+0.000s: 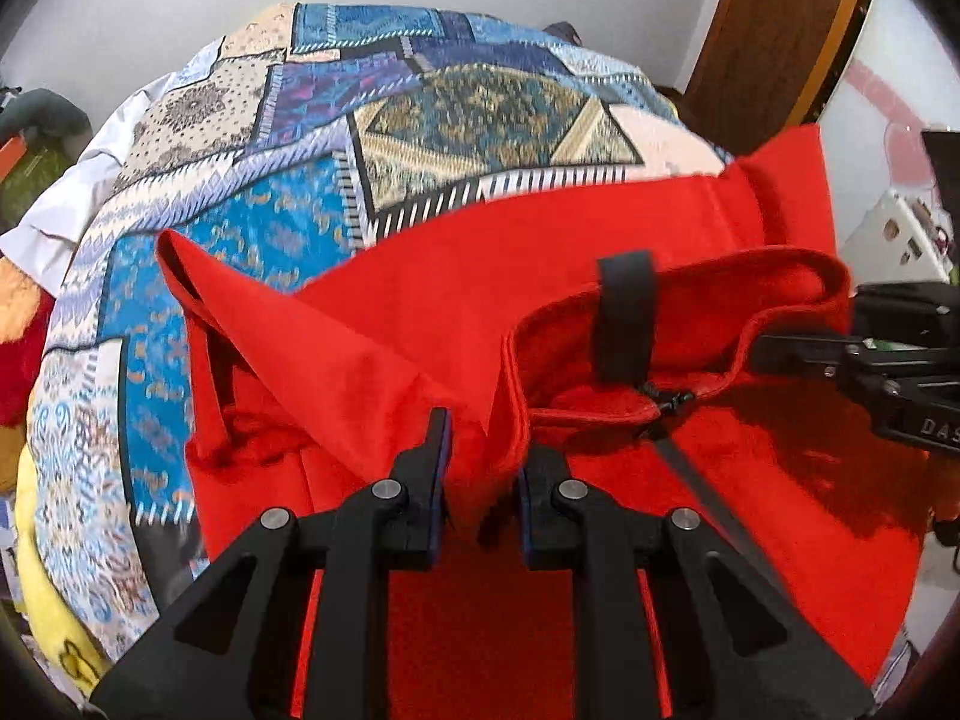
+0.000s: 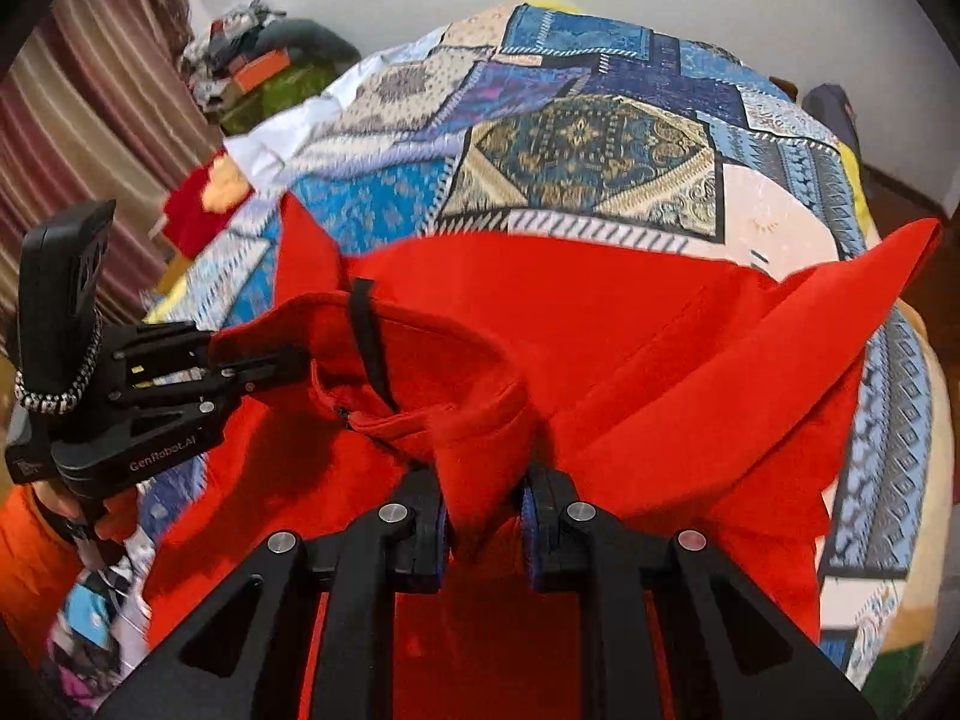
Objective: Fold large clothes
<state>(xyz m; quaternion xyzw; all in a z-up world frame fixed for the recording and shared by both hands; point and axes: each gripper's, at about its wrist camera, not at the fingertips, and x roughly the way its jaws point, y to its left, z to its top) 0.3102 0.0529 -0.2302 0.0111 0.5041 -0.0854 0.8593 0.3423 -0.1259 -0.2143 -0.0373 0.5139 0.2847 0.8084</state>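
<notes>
Red jacket (image 1: 600,240) collar edge between claws

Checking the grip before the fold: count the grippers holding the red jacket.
2. The left gripper pinches the red jacket left of its collar; the right gripper pinches it right of the collar.

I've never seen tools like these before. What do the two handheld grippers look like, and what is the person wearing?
Both are matte black plastic. The left gripper has two flat fingers with blue pads, silver pivot pins and triangular cut-outs in its frame; the right gripper matches it. Seen from the right wrist, the left one's body bears white "GenRobot.AI" lettering and a black-and-white braided cord. An orange sleeve shows below it.
</notes>
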